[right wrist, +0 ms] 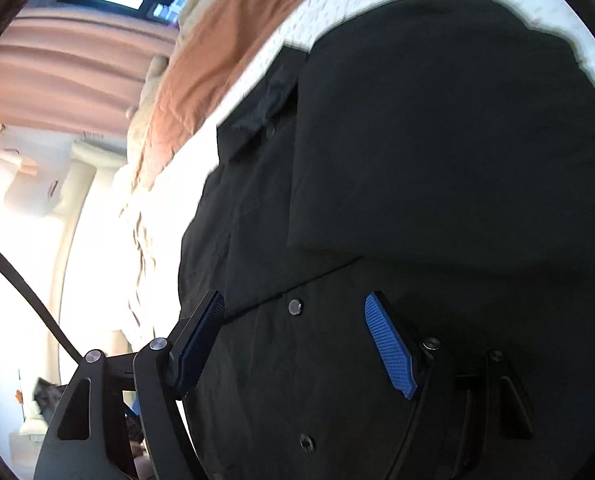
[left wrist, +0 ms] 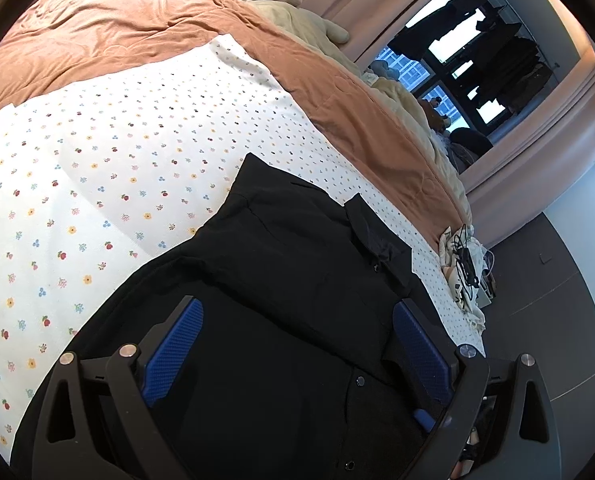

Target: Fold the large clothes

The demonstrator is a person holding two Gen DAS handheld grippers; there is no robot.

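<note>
A black button-front shirt (left wrist: 281, 280) lies spread on the bed, on a white bedsheet (left wrist: 117, 168) printed with small flowers and fruit, its collar end toward the far side, where a rust-orange quilt (left wrist: 137, 28) covers the rest of the bed. The left gripper (left wrist: 297, 320) hangs over the near part of the shirt with its blue-padded fingers (left wrist: 177, 348) spread wide; the dark cloth fills the gap between them, but neither pad is seen pinching it. In the right wrist view, which is blurred, the right gripper (right wrist: 295, 316) is also held with its fingers (right wrist: 389, 344) apart, nothing pinched between them, and the shirt's (right wrist: 417, 160) button placket runs through the gap, one button (right wrist: 295, 306) lying just between the fingertips. A tangle of black cables (left wrist: 467, 260) sits on pale cloth at the bed's edge, well apart from the shirt.
</note>
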